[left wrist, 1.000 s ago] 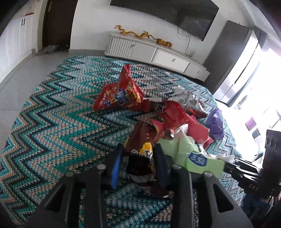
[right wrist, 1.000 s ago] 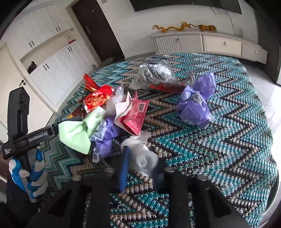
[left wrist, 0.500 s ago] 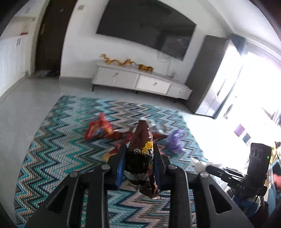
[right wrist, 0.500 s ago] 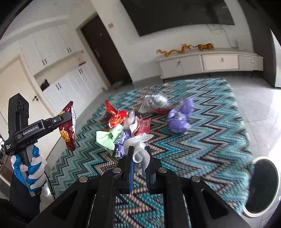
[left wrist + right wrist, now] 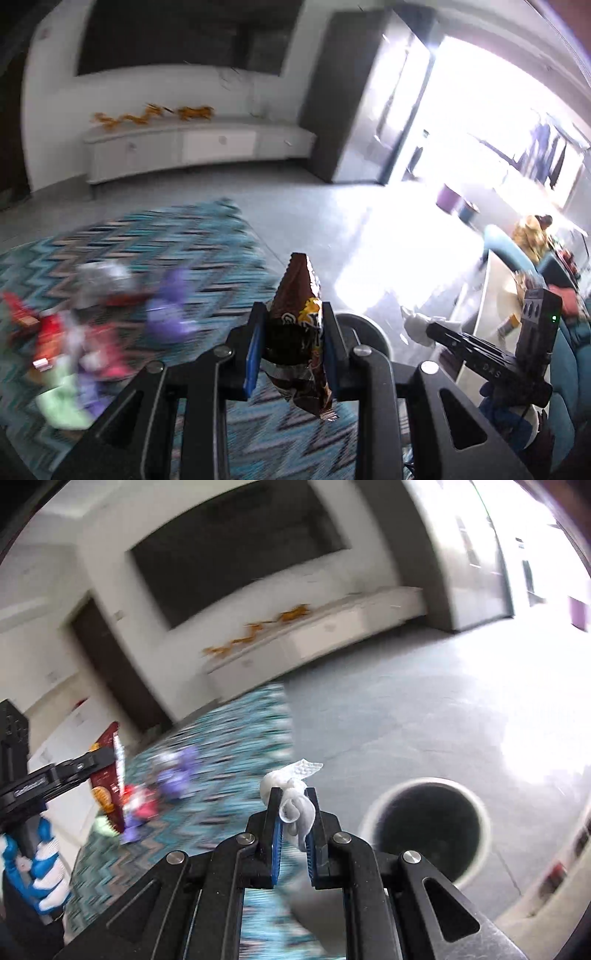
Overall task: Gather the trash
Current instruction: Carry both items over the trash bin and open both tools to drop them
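A second ago both grippers were low over the pile of trash on the zigzag rug; now both are lifted clear of it and swung to the right, so the pile [image 5: 92, 325] sits blurred at the left of the left wrist view and the bare grey floor fills the middle. The left gripper [image 5: 291, 343] is closed on a dark brown snack bag [image 5: 297, 332], the same bag it was clamping down on the rug, now hanging in the air with its upper end standing up between the blue pads and its crumpled lower end drooping below them. The right gripper [image 5: 293, 821] is pinched nearly shut on a wad of white crumpled wrapper [image 5: 291, 794], which it held against the rug before and now carries above the floor. A round bin [image 5: 428, 821] with a pale rim and dark inside has come into view just to the right of the right gripper's fingers; in the left wrist view its rim [image 5: 365, 328] shows behind the right finger. The purple wrapper [image 5: 171, 310] remains on the rug [image 5: 207, 236].

Legible writing is scarce: "DAS" is printed on the right gripper's body as seen from the left wrist view. The lettering on the left gripper's arm and the yellow print on the snack bag are too blurred to read.
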